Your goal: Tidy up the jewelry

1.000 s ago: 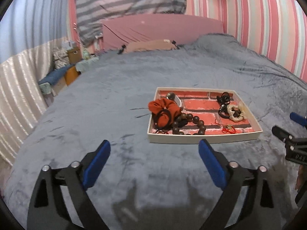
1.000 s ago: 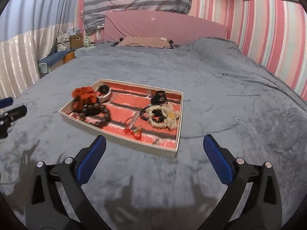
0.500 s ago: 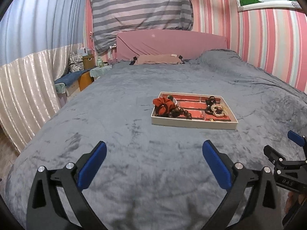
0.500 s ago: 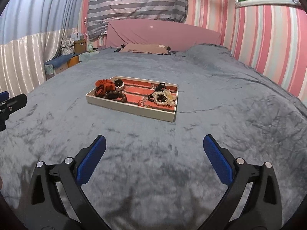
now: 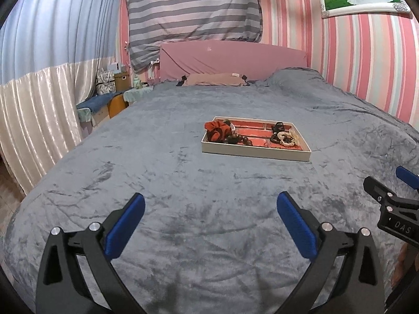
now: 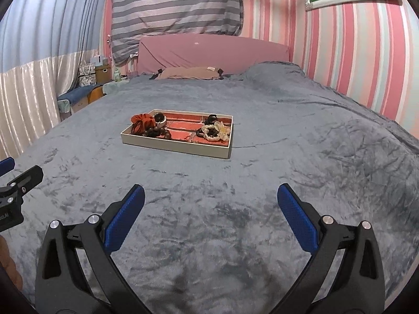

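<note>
A shallow cream tray (image 5: pixel 255 154) (image 6: pixel 175 146) with a red lining lies in the middle of the grey bed. In it are a red scrunchie (image 5: pixel 217 130) (image 6: pixel 141 123), a dark wooden bead bracelet (image 5: pixel 238 139) (image 6: pixel 157 131), a cream flower hair tie (image 5: pixel 286 138) (image 6: pixel 217 132) and black hair ties (image 5: pixel 277 127) (image 6: pixel 210 118). My left gripper (image 5: pixel 210 218) is open and empty, well short of the tray. My right gripper (image 6: pixel 210 209) is open and empty, also well back; its tip shows in the left wrist view (image 5: pixel 392 196).
The grey velvet blanket (image 5: pixel 157 170) covers the whole bed. A pink headboard (image 5: pixel 233 57) and a pillow (image 5: pixel 214 78) are at the far end. Boxes and a bench (image 5: pixel 104 102) stand along the left, by a curtain. A striped wall is to the right.
Both grippers have pulled back and up from the tray, which now looks smaller and farther away. Both stayed open and empty.
</note>
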